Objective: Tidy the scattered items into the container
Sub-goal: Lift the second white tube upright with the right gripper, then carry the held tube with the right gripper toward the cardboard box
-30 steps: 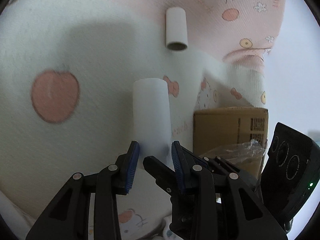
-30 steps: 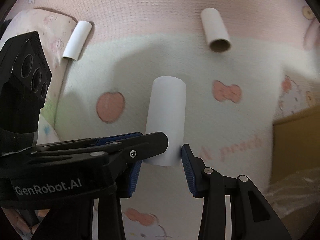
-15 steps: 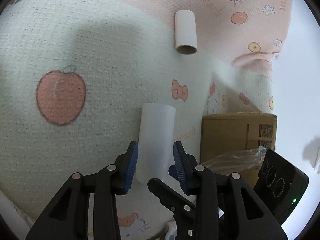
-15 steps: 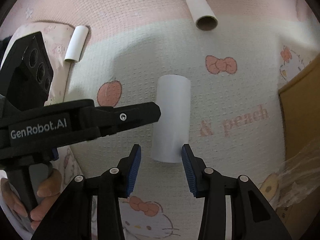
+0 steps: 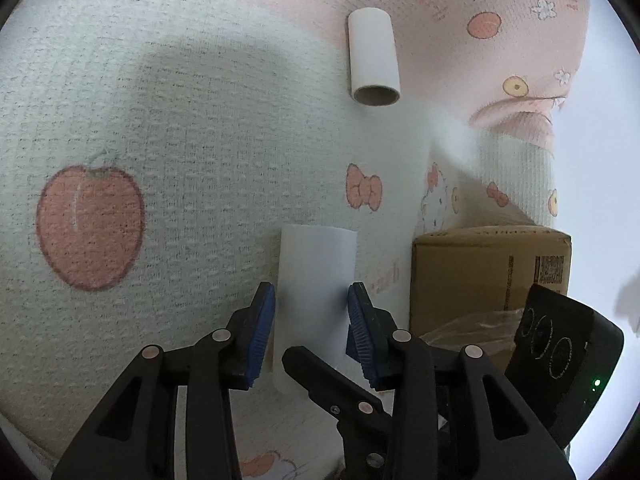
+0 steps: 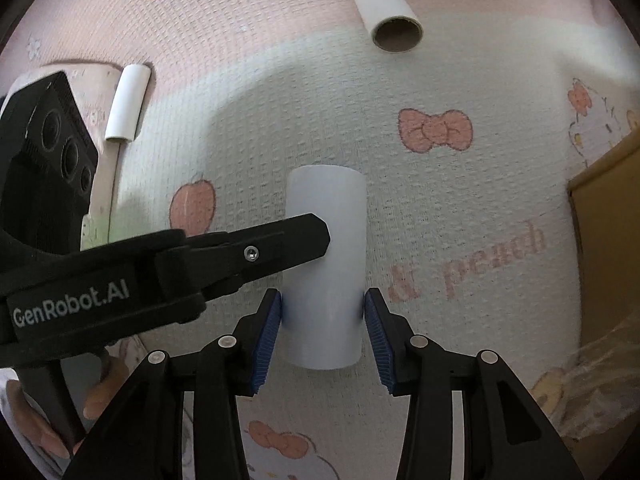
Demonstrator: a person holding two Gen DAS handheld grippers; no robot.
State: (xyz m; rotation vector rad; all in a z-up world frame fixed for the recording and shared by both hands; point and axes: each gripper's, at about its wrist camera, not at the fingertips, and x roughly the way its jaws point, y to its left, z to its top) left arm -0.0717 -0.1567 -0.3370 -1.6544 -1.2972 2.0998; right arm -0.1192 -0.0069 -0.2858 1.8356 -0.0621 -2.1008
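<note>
A white tube [image 5: 316,280] lies on the patterned blanket [image 5: 180,160]; it also shows in the right wrist view [image 6: 326,264]. My left gripper [image 5: 310,324] straddles its middle, pads touching both sides. My right gripper [image 6: 322,332] straddles its near end, pads at both sides. A cardboard tube [image 5: 373,62] lies farther off, also in the right wrist view [image 6: 390,10]. A third small tube [image 6: 127,102] lies at the left. The cardboard box [image 5: 488,276] with a plastic bag liner [image 5: 476,326] stands to the right.
The blanket's far edge folds up near a white wall [image 5: 600,160]. The box edge [image 6: 608,220] sits at the right in the right wrist view. A hand [image 6: 100,400] holds the left gripper's handle.
Both grippers have come down over the white tube. The right gripper moved forward so its pads now flank the tube's near end; the left gripper's pads now press the tube's sides.
</note>
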